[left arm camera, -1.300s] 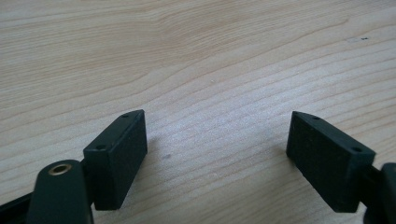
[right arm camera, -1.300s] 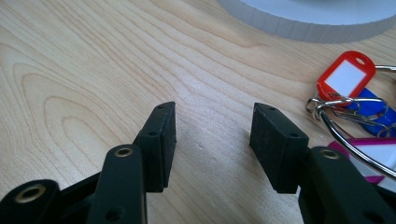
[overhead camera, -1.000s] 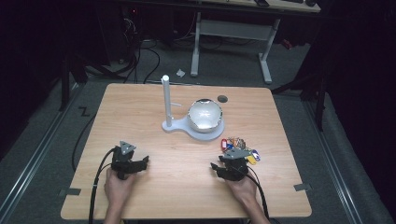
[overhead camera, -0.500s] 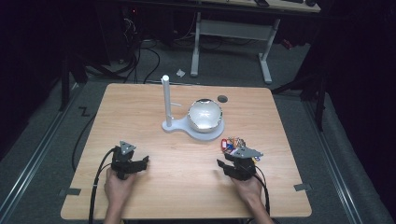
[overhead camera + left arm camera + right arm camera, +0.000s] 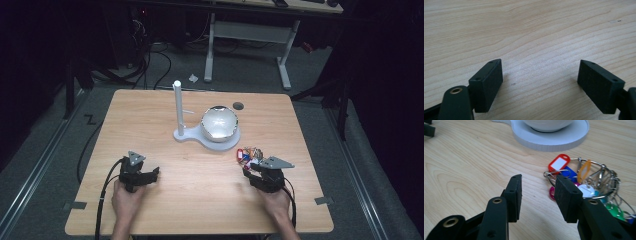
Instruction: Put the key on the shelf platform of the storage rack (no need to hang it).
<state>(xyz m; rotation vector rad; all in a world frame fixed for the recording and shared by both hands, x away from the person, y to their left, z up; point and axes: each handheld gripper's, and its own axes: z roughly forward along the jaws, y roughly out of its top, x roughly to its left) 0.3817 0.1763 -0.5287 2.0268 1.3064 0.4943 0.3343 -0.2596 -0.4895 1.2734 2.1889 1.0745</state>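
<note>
A bunch of keys with coloured tags [image 5: 248,153] lies on the wooden table [image 5: 200,200], right of centre. In the right gripper view the key bunch [image 5: 584,177] sits just right of my right gripper [image 5: 538,178], whose jaws stand partly open over bare wood with nothing between them. From the high view the right gripper [image 5: 254,171] is just on the near side of the keys. My left gripper [image 5: 149,174] rests at the near left of the table. Its jaws spread wide over bare wood in the left gripper view [image 5: 540,63].
A white stand [image 5: 207,137] with an upright post [image 5: 177,105] and a round bowl [image 5: 219,122] stands mid-table, behind the keys. Its base [image 5: 554,140] is close ahead in the right gripper view. A dark round hole [image 5: 238,105] sits near the far edge.
My right gripper has shifted to the right, coming up beside the near side of the keys. The left gripper has stayed put.
</note>
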